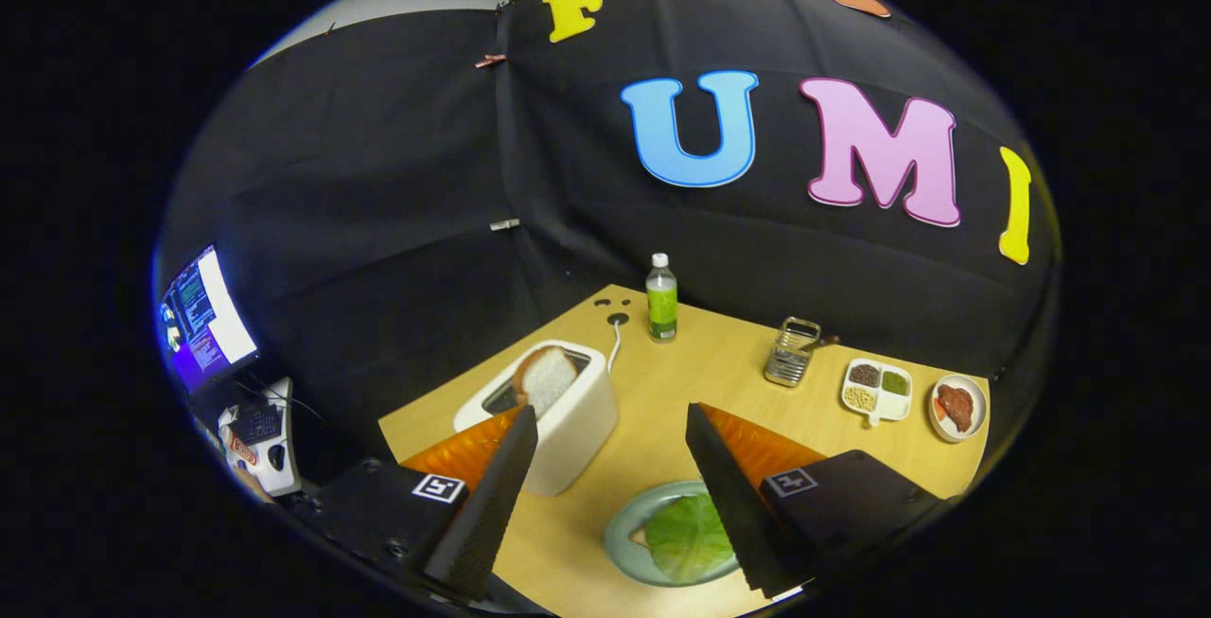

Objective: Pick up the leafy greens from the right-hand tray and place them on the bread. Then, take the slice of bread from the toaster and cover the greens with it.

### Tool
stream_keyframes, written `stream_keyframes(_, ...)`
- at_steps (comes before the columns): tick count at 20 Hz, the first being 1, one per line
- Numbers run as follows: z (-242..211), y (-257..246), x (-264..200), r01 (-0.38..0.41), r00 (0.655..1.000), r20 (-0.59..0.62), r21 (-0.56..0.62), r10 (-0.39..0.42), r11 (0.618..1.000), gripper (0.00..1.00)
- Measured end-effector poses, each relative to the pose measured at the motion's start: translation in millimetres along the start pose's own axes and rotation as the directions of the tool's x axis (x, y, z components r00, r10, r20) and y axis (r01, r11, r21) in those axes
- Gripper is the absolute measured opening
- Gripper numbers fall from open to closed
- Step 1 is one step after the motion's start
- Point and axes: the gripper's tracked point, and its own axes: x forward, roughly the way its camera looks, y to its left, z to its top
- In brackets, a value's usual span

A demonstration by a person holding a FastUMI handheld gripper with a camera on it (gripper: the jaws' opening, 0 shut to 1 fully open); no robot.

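— Gripper [610, 419] is spread wide and holds nothing; it hangs above the table [681, 362], with the plate [620, 542] low between its fingers.

— And the task's things?

— One leaf of greens [686, 538] lies on that plate, and a pale edge of bread [640, 536] peeks out from under it on the toaster side. So I judge the first step done. One slice [546, 378] stands tilted in the slot of the white toaster [558, 429], just beyond the left finger.

— What can go wrong from here?

— The slice sticks up only partly. A shallow pinch at its top could tear or crumble it, or let it slip back into the slot. Coming in off-line, a finger could strike the toaster's rim and shove it, since it sits loose on the table with its cord [615, 348] behind. Then, when covering, a slice dropped from too high or off-centre could push the leaf off the bread.

— Count the rest for me.

— One bottle [661, 299] near the far edge, one wire holder [791, 353] beside it, one divided dish [877, 389] with three fillings, and one small dish [957, 407] of something reddish at the far right. One screen [203, 315] glows off the table, to the left.
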Motion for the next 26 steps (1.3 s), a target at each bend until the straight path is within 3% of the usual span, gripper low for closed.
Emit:
stream_keyframes(5, 11, 54, 54, -0.038, 0.999, -0.006, 0.037, 0.038, 0.999, 0.99)
stream_keyframes(10, -16, 75, 110, -0.020, 0.996, -0.083, 0.139, 0.032, 0.990, 0.97)
stream_keyframes(19, -63, 60, 201, 0.048, 0.979, -0.205, 0.228, 0.000, 0.972, 0.89)
stream_keyframes(22, -57, 47, 220, 0.090, 0.982, -0.185, 0.232, -0.047, 0.969, 0.76)
stream_keyframes(26, -48, 50, 220, 0.089, 0.983, -0.181, 0.259, -0.042, 0.962, 0.79)
